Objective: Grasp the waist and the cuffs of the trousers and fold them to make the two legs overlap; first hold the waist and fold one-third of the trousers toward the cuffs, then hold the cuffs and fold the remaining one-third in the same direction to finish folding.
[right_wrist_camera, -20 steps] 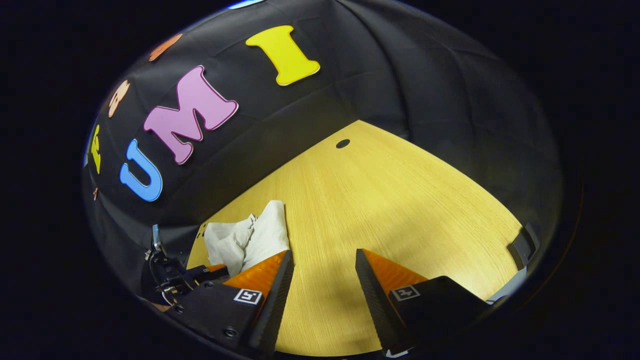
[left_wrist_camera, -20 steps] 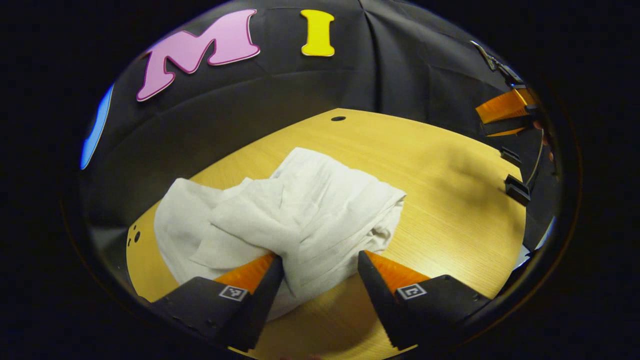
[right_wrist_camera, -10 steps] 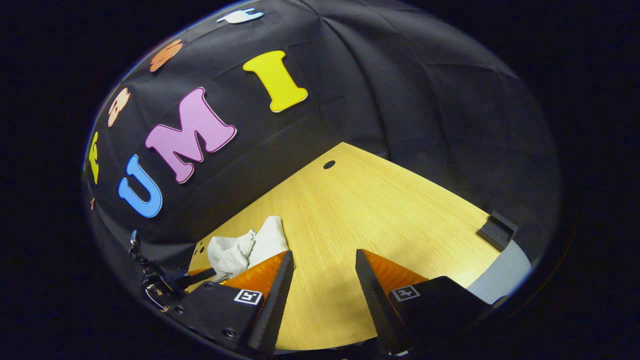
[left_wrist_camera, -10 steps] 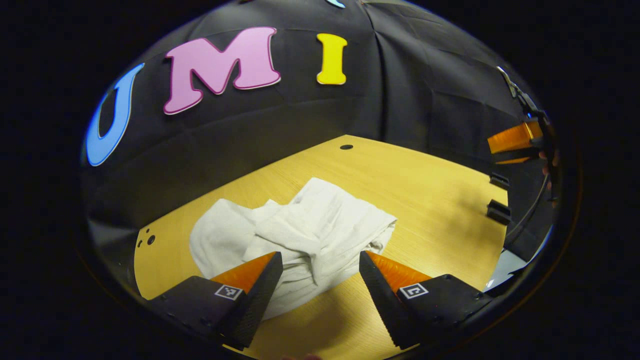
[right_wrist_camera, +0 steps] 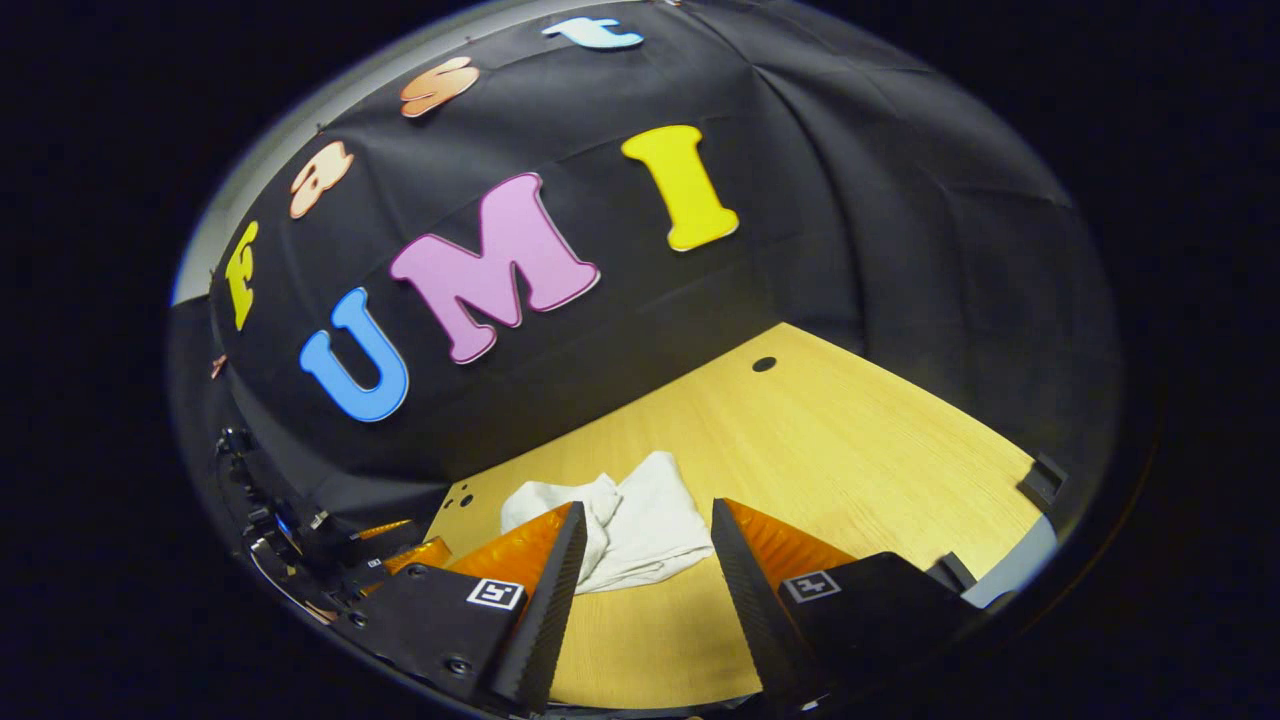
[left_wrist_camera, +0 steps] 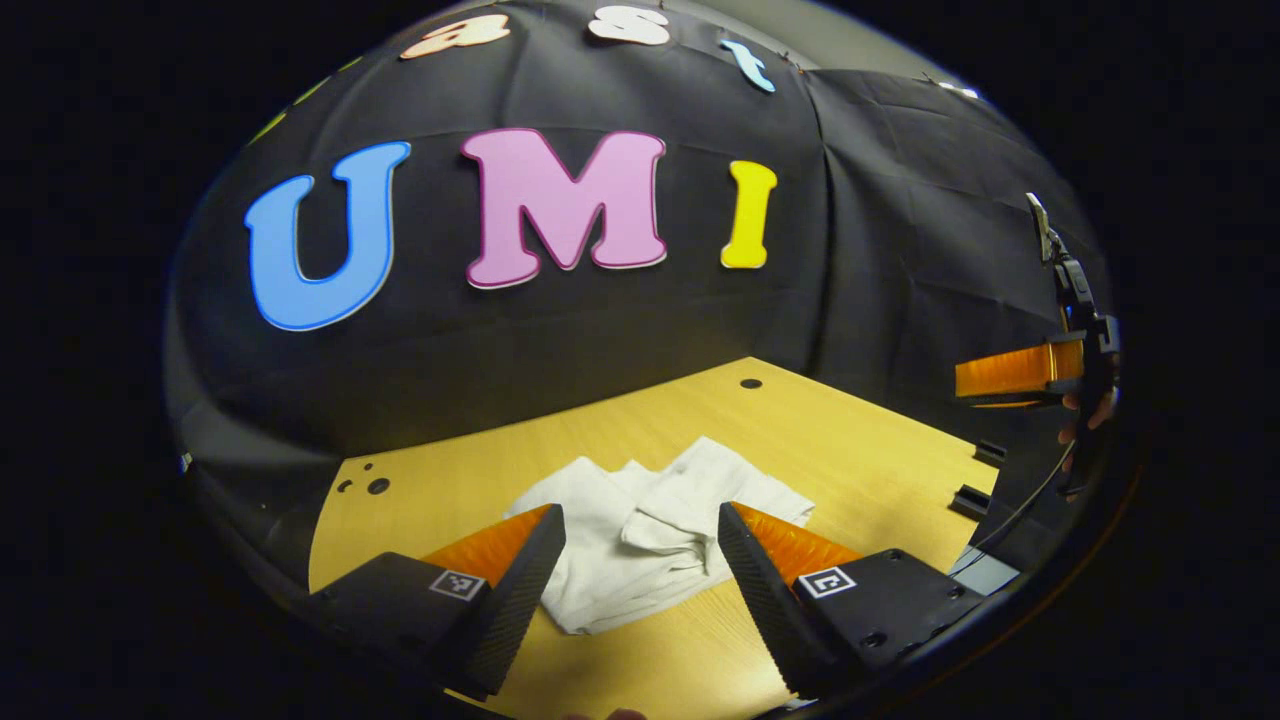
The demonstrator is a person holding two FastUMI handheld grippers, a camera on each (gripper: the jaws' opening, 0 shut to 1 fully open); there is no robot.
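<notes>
Wooden table (left_wrist_camera: pixel 860 450) bears seemingly folded white trousers (left_wrist_camera: pixel 650 530); left gripper (left_wrist_camera: pixel 640 545) gapes.

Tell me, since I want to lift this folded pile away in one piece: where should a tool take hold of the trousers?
Probably the thick folded edge of the white trousers nearest the left tool, coming in low from the near table side. The layers stack there; the far side looks loose and rumpled.

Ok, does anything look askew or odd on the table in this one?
The white trousers lie on the wooden table as a rumpled bundle: layers bunch near the middle and the edges do not line up, so the fold looks untidy. Both the left gripper and the right gripper are open, holding nothing. Nothing spilled or damaged.
</notes>
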